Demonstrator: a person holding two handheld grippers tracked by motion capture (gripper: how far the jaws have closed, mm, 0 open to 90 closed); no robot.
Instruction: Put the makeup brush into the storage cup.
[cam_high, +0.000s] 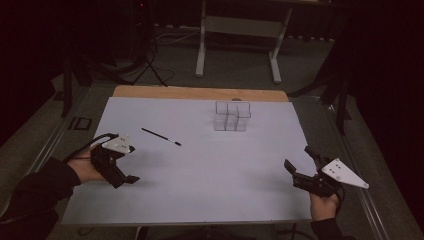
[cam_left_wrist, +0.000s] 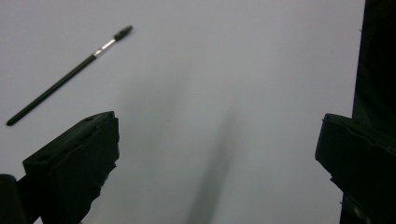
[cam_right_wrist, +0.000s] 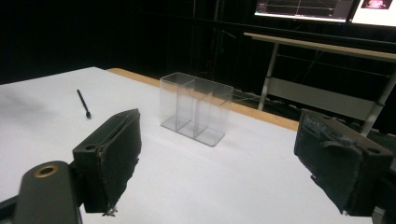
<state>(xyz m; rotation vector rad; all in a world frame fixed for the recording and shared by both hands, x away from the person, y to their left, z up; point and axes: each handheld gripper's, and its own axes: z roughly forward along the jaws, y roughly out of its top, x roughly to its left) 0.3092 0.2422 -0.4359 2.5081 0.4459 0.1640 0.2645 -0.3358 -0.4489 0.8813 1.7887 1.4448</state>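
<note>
1. While both black two-jaw tools hung over the white tabletop (cam_high: 210, 175) with nothing in them, the left gripper (cam_high: 131, 178) had its jaws spread wide, and the right gripper (cam_high: 295, 172) stood equally wide at the opposite near corner.
2. Nearest the left gripper lay the thin black brush with a short silver ferrule and dark bristle tip (cam_high: 161, 137), flat on the tabletop, a little ahead of that gripper and toward the middle; in the left gripper view the brush (cam_left_wrist: 70, 74) sat off to the side of the jaws, not between them.
3. Because the brush was so slender and lay flat, a closing from this offset would probably have missed it or nudged it into a roll.
4. Pressing down hard to catch it could have scraped the pads on the tabletop and flicked the brush away.
5. Farther out stood the clear plastic organiser box with upright compartments (cam_high: 232, 116), well apart from the brush; in the right gripper view the box (cam_right_wrist: 196, 108) looked light.
6. A tilted brush striking a wall might have tipped or slid the box.
</note>
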